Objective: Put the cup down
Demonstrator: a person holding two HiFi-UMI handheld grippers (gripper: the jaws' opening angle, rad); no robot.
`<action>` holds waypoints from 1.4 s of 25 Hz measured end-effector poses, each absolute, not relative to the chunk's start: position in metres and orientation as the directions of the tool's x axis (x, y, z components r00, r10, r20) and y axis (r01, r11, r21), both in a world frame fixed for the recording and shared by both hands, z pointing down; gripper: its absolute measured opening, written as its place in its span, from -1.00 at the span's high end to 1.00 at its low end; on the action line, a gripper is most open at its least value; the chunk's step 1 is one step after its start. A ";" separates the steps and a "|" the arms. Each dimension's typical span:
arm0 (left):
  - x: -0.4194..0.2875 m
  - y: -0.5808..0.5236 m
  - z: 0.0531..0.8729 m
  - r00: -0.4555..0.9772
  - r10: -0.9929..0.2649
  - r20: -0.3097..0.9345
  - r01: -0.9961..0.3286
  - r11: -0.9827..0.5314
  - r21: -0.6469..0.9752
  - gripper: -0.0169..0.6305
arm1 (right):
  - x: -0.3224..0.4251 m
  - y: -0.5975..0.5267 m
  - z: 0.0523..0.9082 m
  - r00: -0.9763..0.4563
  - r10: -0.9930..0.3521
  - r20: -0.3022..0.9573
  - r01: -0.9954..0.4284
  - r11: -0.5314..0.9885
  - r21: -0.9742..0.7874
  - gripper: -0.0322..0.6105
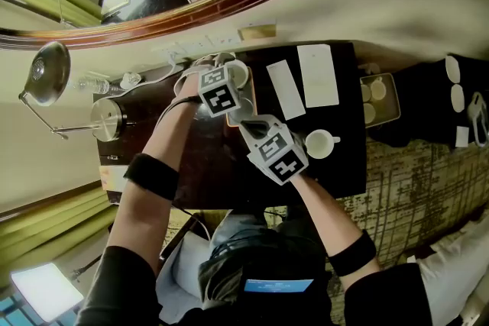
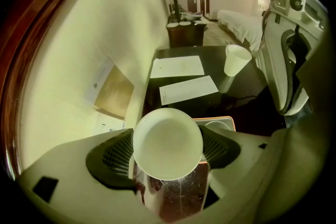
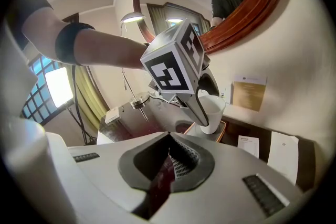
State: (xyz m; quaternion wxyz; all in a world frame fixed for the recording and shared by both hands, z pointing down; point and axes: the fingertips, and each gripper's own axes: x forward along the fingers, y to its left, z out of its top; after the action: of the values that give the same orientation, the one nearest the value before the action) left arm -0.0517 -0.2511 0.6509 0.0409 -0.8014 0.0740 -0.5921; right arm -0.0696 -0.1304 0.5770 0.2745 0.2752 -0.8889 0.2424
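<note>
The left hand-held gripper point(image 2: 168, 153) grips the round white cup point(image 2: 167, 143) over the orange-edged tray point(image 2: 227, 119); the right hand-held gripper point(image 3: 169, 140) is closed and empty; next, I think, lower it gently, then let go.

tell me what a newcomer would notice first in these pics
The left gripper clamps a white cup at an orange-rimmed tray by the wall on the dark desk. The right gripper hovers beside it, shut and empty. A second white cup stands further right on the desk, below a big wood-framed mirror.
</note>
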 end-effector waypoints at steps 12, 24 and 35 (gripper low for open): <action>-0.050 -0.257 0.639 0.327 -0.257 0.909 -0.138 -0.965 -0.223 -0.40 | -0.061 -0.128 0.574 -0.696 -0.358 0.622 -0.624 0.731 -0.277 0.90; -0.045 -0.226 0.570 0.381 -0.308 0.872 -0.248 -0.942 -0.225 -0.28 | -0.039 -0.111 0.554 -0.689 -0.363 0.627 -0.617 0.748 -0.245 0.90; -0.042 -0.162 0.509 0.485 -0.473 0.736 -0.551 -0.818 -0.164 0.93 | -0.009 -0.084 0.534 -0.688 -0.360 0.631 -0.602 0.767 -0.219 0.90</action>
State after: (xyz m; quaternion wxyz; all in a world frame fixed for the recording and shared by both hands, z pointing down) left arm -0.0415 -0.1617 0.5087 -0.0471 -0.8603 0.2977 -0.4112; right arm -0.0091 -0.0836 0.5343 0.2895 0.2689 -0.8944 0.2096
